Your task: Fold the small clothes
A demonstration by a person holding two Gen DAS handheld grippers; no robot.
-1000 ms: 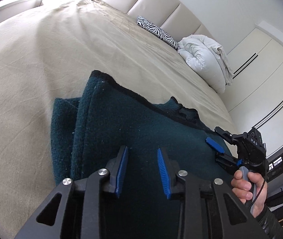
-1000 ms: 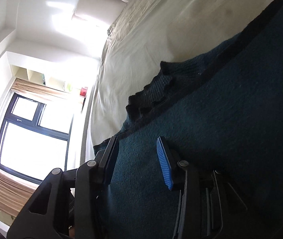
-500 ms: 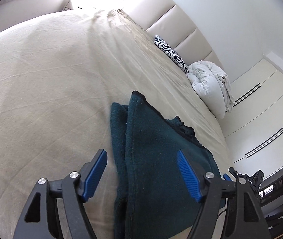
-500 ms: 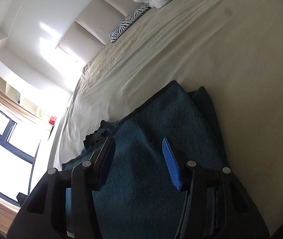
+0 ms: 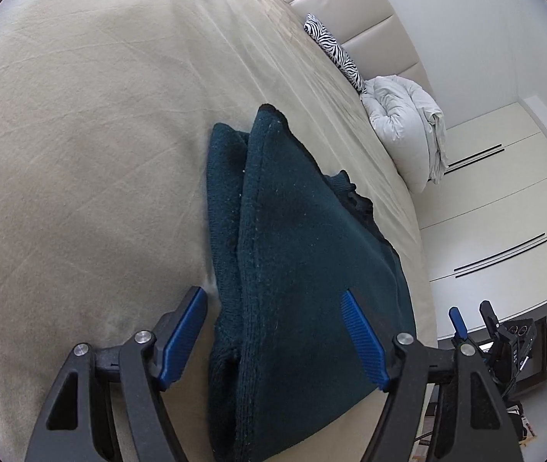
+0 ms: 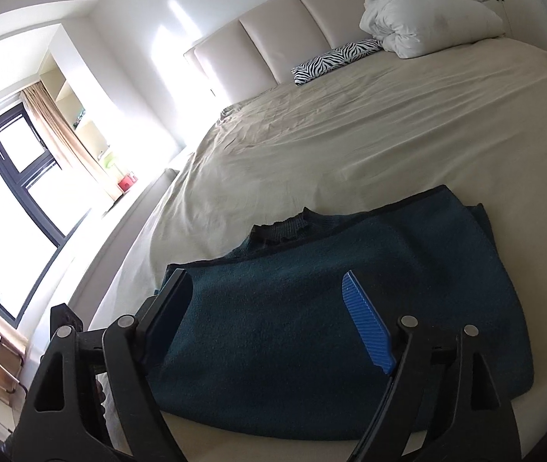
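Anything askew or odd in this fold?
Slightly. The sweater lies folded on the bed, but the layers don't line up: a lower layer juts out past the top one along one side, and the collar pokes out. No damage shows.

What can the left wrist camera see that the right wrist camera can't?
Only the left wrist view shows the white wardrobe doors and the right gripper, its fingers opening with nothing between them. Only the right wrist view shows the window and curtain. Both show the folded dark teal sweater, beige bed sheet, zebra pillow and white duvet.
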